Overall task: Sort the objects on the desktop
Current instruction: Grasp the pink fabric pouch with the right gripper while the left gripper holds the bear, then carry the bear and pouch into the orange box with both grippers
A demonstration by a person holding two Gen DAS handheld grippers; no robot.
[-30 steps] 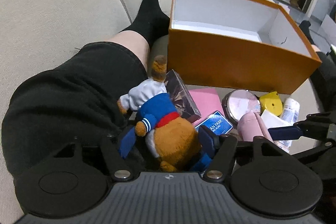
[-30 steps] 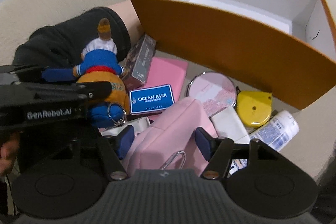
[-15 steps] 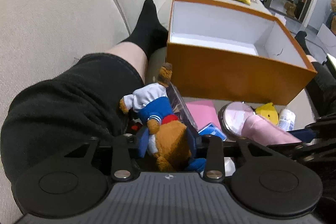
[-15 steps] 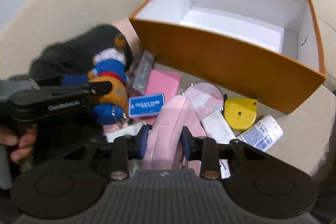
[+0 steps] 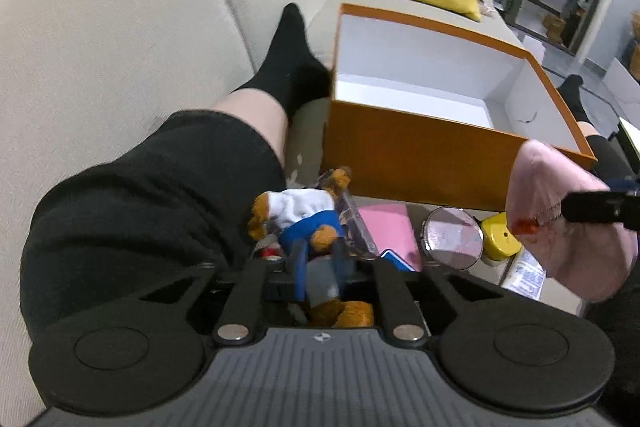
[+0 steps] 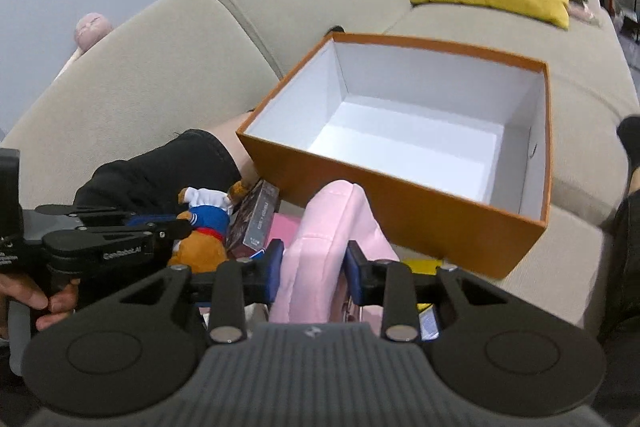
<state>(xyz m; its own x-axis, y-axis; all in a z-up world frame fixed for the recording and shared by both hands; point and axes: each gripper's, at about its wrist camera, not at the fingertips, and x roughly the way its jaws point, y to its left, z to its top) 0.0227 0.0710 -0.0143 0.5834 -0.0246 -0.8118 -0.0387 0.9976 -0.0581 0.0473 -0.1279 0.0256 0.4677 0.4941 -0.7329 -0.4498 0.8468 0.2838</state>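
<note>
Plush first, in the left wrist view: the small brown plush bear in a white and blue sailor outfit (image 5: 308, 215) sits between the blue pads of the left tool (image 5: 319, 269), whose jaws are closing on the toy's lower body while its head and white top stick out ahead. The grip lands low on soft stuffing, so I judge it best to let the pads bite fully before lifting, and to lift straight up, since the bear lies against the dark printed card box (image 5: 354, 223) and the pink flat notebook (image 5: 390, 229). Beyond them lie the round pocket mirror (image 5: 454, 237) and the yellow tape measure (image 5: 500, 239). The open orange cardboard box with a white inside (image 5: 416, 159) stands just behind the pile on the beige sofa (image 5: 120, 39), with nothing inside it. At right the soft pink fabric pouch (image 5: 560, 227) hangs raised in the other tool.

In the right wrist view, the right tool (image 6: 314, 273) is clamped on that pouch (image 6: 328, 235), pads pressing both its sides, holding it above the clutter and just short of the box's near wall (image 6: 400, 211). The pouch droops, so it should clear the rim with its sagging end before release over the white floor. The left tool's black body (image 6: 116, 247) is close alongside; keeping the two paths apart seems wise.
</note>
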